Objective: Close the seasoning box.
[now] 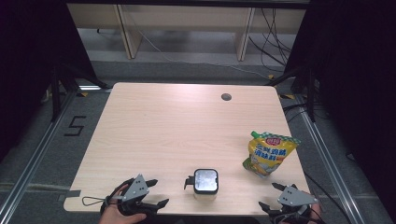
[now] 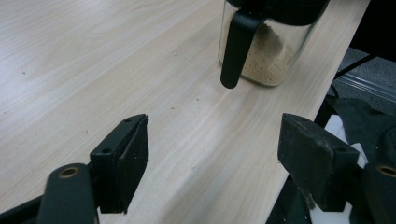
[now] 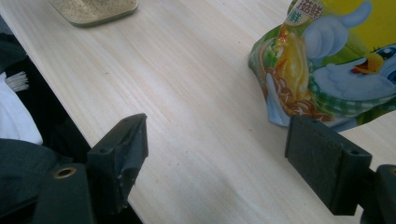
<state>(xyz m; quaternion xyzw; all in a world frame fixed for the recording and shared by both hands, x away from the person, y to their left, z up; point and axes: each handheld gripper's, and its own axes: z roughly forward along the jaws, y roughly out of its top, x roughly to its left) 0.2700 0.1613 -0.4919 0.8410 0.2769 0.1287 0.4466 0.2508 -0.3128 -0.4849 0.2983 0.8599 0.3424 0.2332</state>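
- High view: the landmark is the clear square glass jar with a black lid and black side handle [image 1: 205, 182], standing upright near the near edge of the pale wood-grain table [image 1: 177, 126]. The left gripper [image 1: 154, 193] sits at that edge, left of the jar and apart from it, jaws spread. The right gripper [image 1: 273, 196] sits at the same edge, well to the right of the jar, jaws also spread. The yellow-and-green printed stand-up refill pouch with a spout [image 1: 268, 153] lies right of the jar and slightly farther back, near the right gripper.
- Left gripper view: jaws stand wide with nothing but bare table between them. The jar [image 2: 268, 56] is ahead and apart, its handle [image 2: 236, 49] hanging down the wall towards the camera. The jar holds a pale, sandy granular fill, banked higher on one side and reaching partway up the glass.
- Right gripper view: jaws stand wide and hold nothing. The pouch [image 3: 327, 65] lies just beyond the right-hand jaw; contact cannot be judged. It looks plump, so probably full; the spout cap is out of frame. The jar's base [image 3: 93, 9] shows beyond the pouch's left.
- Judgement: approach stage, nothing grasped yet. The left gripper's next move likely calls for advancing to straddle the jar or its handle before closing; the right gripper needs a short reach to the pouch.
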